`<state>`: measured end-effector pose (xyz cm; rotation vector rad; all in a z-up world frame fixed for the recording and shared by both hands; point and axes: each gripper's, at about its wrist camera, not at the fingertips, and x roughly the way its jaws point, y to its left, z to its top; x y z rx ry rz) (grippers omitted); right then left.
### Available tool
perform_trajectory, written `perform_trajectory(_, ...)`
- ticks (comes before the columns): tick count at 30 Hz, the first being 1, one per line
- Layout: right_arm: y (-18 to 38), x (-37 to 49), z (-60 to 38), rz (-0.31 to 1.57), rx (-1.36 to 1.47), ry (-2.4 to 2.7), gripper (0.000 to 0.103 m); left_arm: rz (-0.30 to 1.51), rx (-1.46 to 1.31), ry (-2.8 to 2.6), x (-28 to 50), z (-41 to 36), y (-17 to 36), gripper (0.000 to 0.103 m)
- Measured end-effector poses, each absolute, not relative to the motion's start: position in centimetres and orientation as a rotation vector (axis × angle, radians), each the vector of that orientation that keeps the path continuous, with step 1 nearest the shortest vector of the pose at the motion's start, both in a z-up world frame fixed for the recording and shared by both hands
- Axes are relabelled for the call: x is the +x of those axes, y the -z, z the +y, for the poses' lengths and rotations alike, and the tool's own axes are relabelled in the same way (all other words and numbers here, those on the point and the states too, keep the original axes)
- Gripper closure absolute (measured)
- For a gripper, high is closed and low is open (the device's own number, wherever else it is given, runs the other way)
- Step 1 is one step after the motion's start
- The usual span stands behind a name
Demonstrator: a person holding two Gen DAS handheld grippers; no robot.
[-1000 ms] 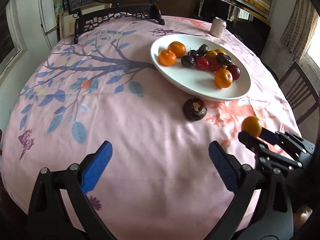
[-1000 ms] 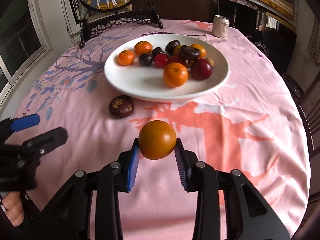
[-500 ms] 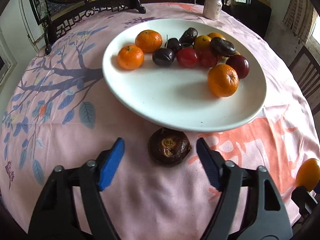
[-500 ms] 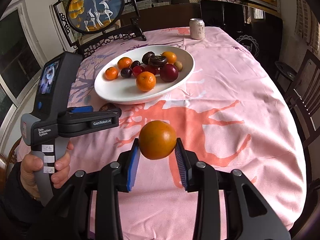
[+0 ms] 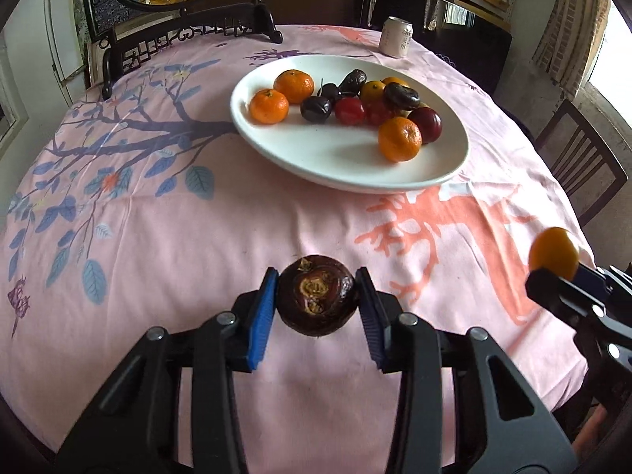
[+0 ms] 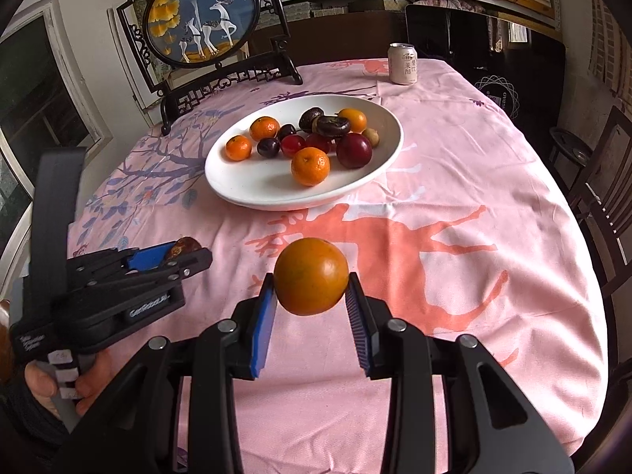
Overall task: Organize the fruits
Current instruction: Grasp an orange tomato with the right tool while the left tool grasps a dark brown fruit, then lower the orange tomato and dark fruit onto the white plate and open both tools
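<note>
My left gripper is shut on a dark brown wrinkled fruit and holds it above the pink cloth, in front of the white plate. It also shows in the right wrist view at the left. My right gripper is shut on an orange held above the cloth; it shows at the right edge of the left wrist view. The plate holds several tangerines, dark plums and red fruits.
A drink can stands at the far end of the table. A framed round deer picture on a black stand stands at the back left. Dark wooden chairs stand by the right table edge.
My left gripper closed on the dark brown fruit and lifted it back from the plate. My right gripper keeps the orange and has shifted a little.
</note>
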<state>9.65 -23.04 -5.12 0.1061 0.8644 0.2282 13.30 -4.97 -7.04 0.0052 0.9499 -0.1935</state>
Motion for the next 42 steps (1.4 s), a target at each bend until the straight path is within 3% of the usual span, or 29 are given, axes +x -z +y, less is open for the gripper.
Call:
perform_trajectory(15, 5.0, 10.9, -19.2, 0.886, 0.048, -0.283, 0.067, 0.890, -0.029, 0.178, 12.5, -2.1, 3.9, 0.063)
perform_trajectory(27, 5.3, 21.7, -22.2, 0.913, 0.043, -0.198, 0.067, 0.960, 0.026, 0.120, 25.7, -5.1, 3.1, 0.062)
perform_trajectory(34, 6.9, 24.8, -23.3, 0.965, 0.059, -0.190, 0.067, 0.982, 0.057, 0.125, 28.8, -7.1, 4.3, 0.062)
perform_trajectory(35, 6.8, 24.9, -23.3, 0.958, 0.060, -0.190, 0.059, 0.981, 0.053, 0.130, 29.0, -7.1, 4.3, 0.058)
perform_trajectory(36, 6.5, 24.9, -23.4, 0.947, 0.062, -0.186, 0.045, 0.976, 0.047, 0.131, 29.1, -7.1, 4.2, 0.043)
perform_trajectory(38, 5.6, 24.4, -23.9, 0.911, 0.077, -0.171, 0.044, 0.941, 0.035, 0.127, 28.6, -6.6, 3.3, 0.022)
perform_trajectory(40, 4.3, 23.4, -24.4, 0.882, 0.096, -0.170, 0.042, 0.905, 0.027, 0.116, 27.5, -5.9, 2.1, 0.016)
perform_trajectory(42, 3.0, 21.9, -25.1, 0.852, 0.120, -0.153, 0.030, 0.875, 0.006, 0.121, 25.8, -4.8, 0.9, 0.007)
